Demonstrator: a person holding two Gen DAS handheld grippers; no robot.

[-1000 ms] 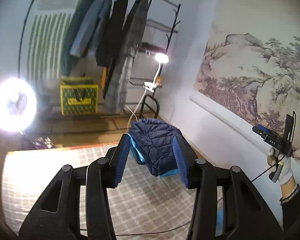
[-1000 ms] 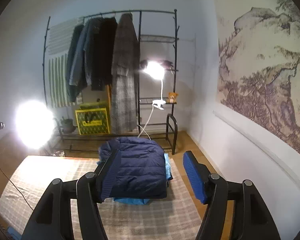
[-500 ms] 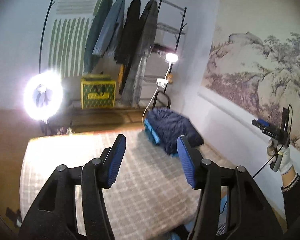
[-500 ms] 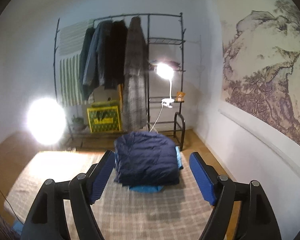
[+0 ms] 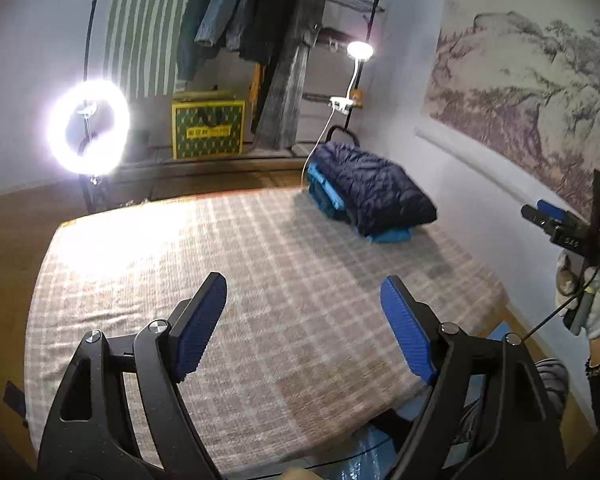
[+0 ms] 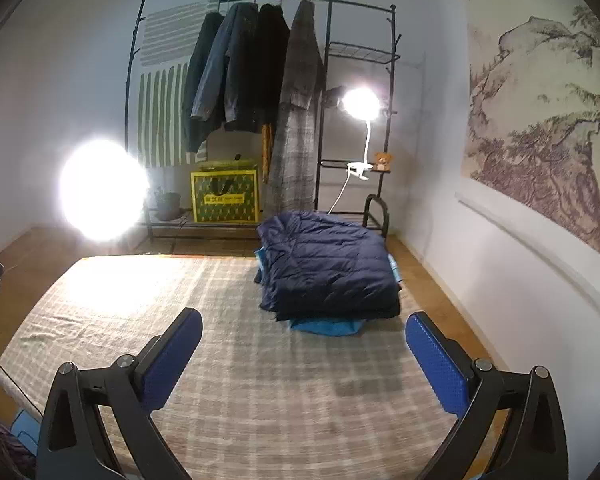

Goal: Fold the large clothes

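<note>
Checked bedding covers the bed (image 6: 260,380), with the folded navy jacket (image 6: 328,272) stacked on a blue garment (image 6: 324,326) at the far right corner. Left gripper (image 5: 304,328) and right gripper (image 6: 304,356) both gape wide, holding nothing. Risk: the stack sits near the bed edge — a careless nudge could topple it. Items below the near edge are cut off — unidentifiable.

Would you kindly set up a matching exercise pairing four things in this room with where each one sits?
Things:
1. navy puffer jacket
2. teddy bear
3. yellow-green bag
4. ring light

Places:
A. on the rack's side shelf
B. folded on a blue garment on the bed
C. left of the clothes rack
D. under the hanging coats

Pairs: 1-B, 2-A, 3-D, 4-C
</note>
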